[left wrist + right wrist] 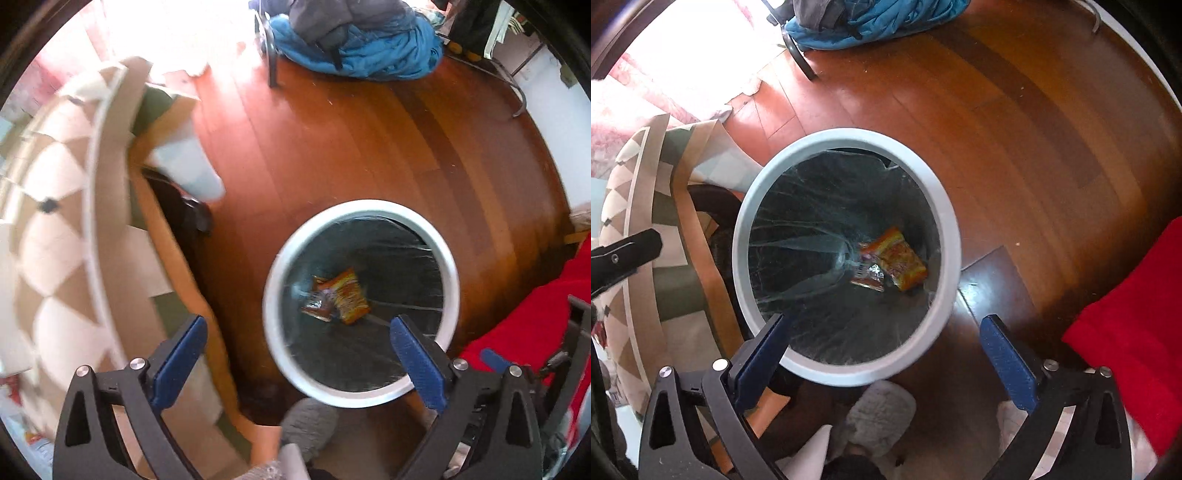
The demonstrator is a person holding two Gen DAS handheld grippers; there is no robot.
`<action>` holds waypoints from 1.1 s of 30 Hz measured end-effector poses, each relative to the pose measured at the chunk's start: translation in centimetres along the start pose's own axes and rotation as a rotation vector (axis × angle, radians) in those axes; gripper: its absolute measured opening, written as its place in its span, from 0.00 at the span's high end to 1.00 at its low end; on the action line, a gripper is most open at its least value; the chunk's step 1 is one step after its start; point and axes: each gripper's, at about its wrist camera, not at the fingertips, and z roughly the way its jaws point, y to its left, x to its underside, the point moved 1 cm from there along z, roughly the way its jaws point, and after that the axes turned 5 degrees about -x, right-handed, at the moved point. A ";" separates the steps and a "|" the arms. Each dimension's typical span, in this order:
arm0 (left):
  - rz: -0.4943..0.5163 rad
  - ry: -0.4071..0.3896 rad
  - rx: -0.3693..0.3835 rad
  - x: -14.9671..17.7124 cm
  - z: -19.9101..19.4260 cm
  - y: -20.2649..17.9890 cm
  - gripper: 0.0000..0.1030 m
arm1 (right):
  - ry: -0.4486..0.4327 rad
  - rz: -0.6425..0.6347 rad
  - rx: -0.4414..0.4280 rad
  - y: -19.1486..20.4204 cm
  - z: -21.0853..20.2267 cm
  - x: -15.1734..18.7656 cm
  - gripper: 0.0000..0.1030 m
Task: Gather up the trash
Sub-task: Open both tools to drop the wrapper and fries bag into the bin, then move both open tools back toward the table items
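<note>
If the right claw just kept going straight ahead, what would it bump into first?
Probably the bin: the open right claw points down at its near rim and the black liner inside. Depth is hard to judge, so it might pass the rim and reach the wrappers.

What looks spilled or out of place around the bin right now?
Nothing stands out. The trash bin stands upright on the wood floor, both snack wrappers lie at the bottom of its liner, and the left gripper and right gripper are open and empty.
</note>
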 end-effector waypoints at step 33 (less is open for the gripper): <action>-0.034 -0.294 0.000 10.9 -18.9 4.8 0.02 | -0.346 -0.099 0.120 8.5 -24.1 7.6 0.00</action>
